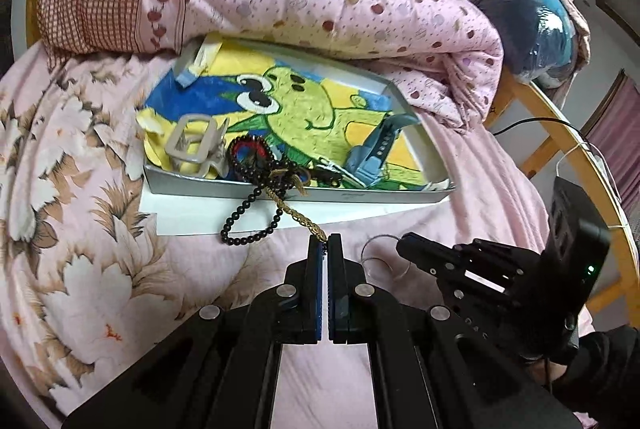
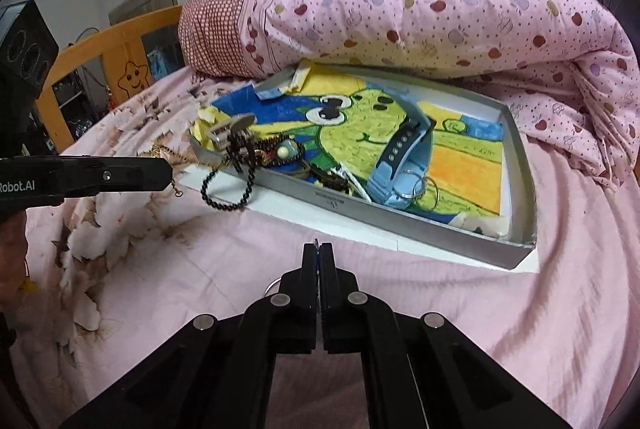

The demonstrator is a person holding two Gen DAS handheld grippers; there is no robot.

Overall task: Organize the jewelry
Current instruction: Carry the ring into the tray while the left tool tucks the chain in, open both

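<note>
Ahead of both grippers, a shallow grey cardboard tray (image 1: 280, 191) lined with a crayon frog drawing sits on a soft, rumpled pink bedsheet (image 1: 100, 229), and that yielding base is the first risk: a hard tug could slide or tip the tray. Inside, near its front wall, lie a rigid beige hair claw (image 1: 196, 145), a blue watch with a rubbery strap (image 2: 400, 165) and a tangled heap of jewelry. A glossy black bead strand (image 1: 248, 225) spills over the rim. The left gripper (image 1: 324, 243) is closed on the end of a fine gold chain (image 1: 298, 219) running taut back into that heap; pulling further would likely drag the beads along, or snap a link. The right gripper (image 2: 318, 249) is pinched on a thin wire ring (image 2: 317, 242), springy and easily bent or slipped.
</note>
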